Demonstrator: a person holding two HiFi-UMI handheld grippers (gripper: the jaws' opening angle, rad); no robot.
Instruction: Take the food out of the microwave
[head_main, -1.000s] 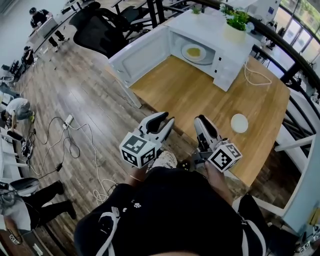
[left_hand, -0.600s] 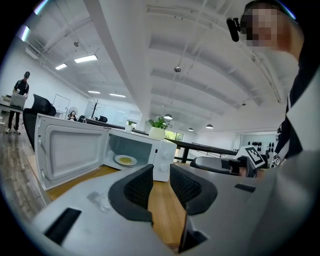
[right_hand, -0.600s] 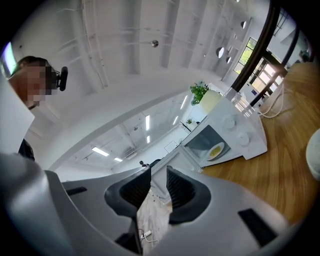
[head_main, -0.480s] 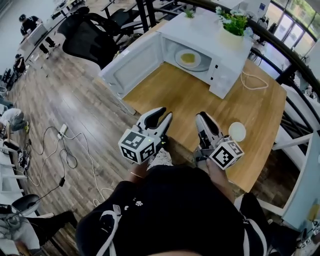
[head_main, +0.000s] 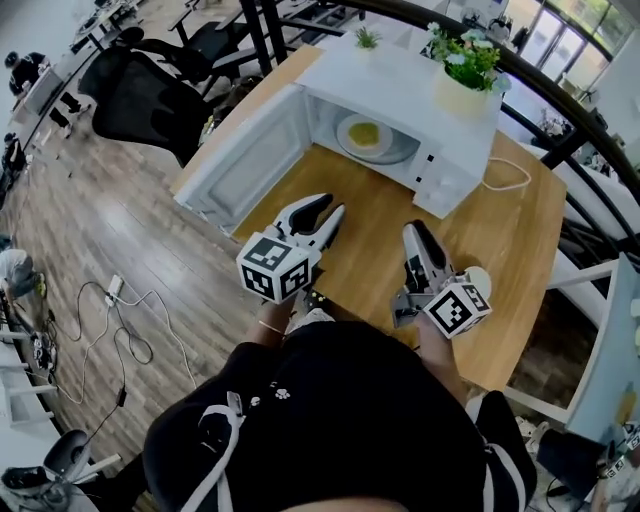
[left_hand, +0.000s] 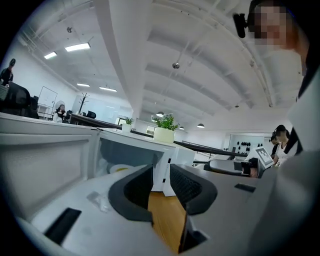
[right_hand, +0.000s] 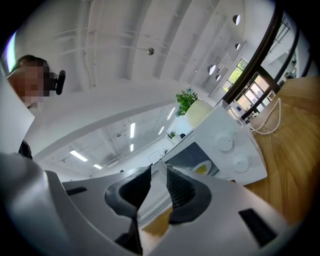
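Now left gripper (head_main: 325, 212) and right gripper (head_main: 414, 236), jaws slightly parted and empty, hover over wooden table (head_main: 510, 230), open microwave (head_main: 400, 85) ahead of them, plank floor (head_main: 100, 230) off beyond the left one.

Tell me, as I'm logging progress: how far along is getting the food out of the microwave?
Done: the microwave door stands wide open. In hand: nothing yet; the left gripper and right gripper hover over the table, short of the microwave, jaws apart and empty. Left: the plate with the yellow food sits inside; it has to be reached, gripped and brought out.
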